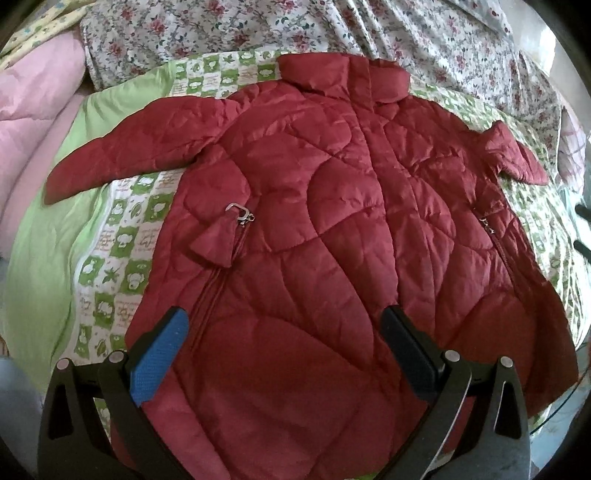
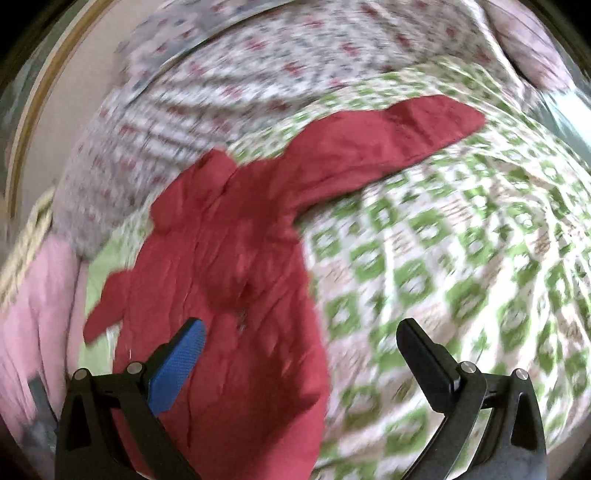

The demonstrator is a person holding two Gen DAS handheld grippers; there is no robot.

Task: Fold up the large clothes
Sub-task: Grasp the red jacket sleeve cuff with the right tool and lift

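Both left claw [image 1: 282, 332] and right claw [image 2: 301, 345] spread wide, empty, above red quilted jacket [image 1: 332, 229] flat on green checkered quilt [image 1: 125, 236]; likely puffy, light, slippery, best pinched at sleeve cuffs.

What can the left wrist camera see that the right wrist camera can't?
Only the left wrist view shows the jacket's collar and a metal zipper pull, sharp, with the left tool open above the hem. Only the right wrist view shows one long sleeve stretched across the green checked blanket, blurred, with the right tool open. Both show the red quilted jacket lying flat and the floral sheet.
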